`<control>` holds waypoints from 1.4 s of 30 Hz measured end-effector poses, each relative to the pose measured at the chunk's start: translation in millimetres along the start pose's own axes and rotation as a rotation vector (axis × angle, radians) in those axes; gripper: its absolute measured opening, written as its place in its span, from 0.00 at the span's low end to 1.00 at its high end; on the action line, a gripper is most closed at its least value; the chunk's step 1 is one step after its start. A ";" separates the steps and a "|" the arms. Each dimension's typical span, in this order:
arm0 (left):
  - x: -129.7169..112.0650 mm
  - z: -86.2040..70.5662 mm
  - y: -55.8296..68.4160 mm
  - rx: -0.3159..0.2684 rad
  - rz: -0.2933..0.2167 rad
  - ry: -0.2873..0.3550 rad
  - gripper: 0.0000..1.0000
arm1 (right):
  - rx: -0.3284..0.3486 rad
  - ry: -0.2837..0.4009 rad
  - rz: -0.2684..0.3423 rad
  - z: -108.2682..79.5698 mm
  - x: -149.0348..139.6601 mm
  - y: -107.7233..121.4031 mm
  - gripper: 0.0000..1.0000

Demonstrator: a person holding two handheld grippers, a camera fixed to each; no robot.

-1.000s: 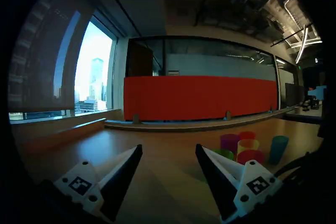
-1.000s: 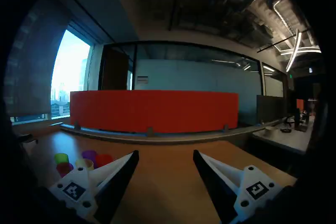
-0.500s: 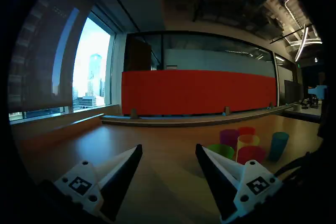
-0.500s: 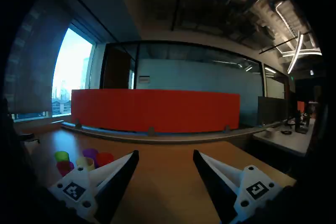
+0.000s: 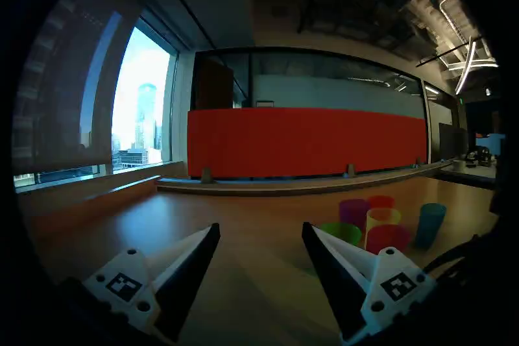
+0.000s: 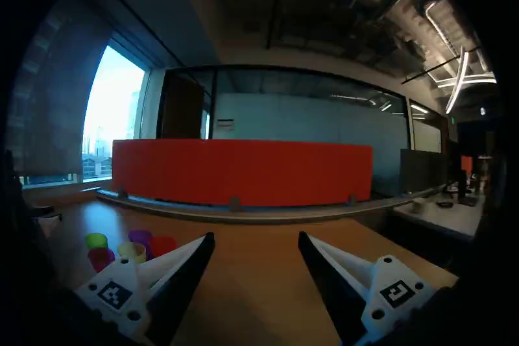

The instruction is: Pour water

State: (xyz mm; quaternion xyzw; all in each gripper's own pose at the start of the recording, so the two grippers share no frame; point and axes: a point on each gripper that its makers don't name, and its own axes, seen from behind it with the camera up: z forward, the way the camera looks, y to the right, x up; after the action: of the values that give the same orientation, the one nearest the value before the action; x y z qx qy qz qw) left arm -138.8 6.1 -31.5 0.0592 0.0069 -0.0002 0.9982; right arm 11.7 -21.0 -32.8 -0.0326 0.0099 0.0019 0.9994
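Left gripper (image 5: 259,226) is hovering over the wooden table (image 5: 259,206), jaws spread, gripping nothing. Right gripper (image 6: 255,235) is likewise gaping, empty. The coloured cups (image 5: 383,219) are standing clustered at lower right in the left gripper view; in the right gripper view the cups (image 6: 138,237) are showing at lower left. Contents too dim to tell.

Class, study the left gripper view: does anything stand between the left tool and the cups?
Nothing visible does. Only bare table lies between the open left tool and the cups, which stand ahead to its right.
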 end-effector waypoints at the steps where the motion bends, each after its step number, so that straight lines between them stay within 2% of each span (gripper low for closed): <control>1: 0.1 0.0 0.1 0.000 0.000 0.000 0.94 | 0.000 0.001 0.001 0.9 -1.6 0.1 1.00; 14: 0.4 0.0 -0.4 0.000 0.000 0.000 0.94 | 0.020 0.010 -0.035 19.6 -33.0 -3.1 1.00; 26: 0.4 -0.4 -0.5 0.000 0.000 0.000 0.94 | 0.029 0.041 0.028 28.3 -44.6 3.5 1.00; 42: 0.5 0.9 -1.0 0.000 0.001 0.000 0.94 | 0.015 -0.020 0.068 36.7 -81.0 19.1 1.00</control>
State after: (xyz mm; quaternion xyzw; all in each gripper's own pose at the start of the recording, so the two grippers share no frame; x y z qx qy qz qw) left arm -138.3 5.0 -30.7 0.0591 0.0067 0.0001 0.9982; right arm -68.7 0.1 4.2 -0.0246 0.0009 0.0363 0.9990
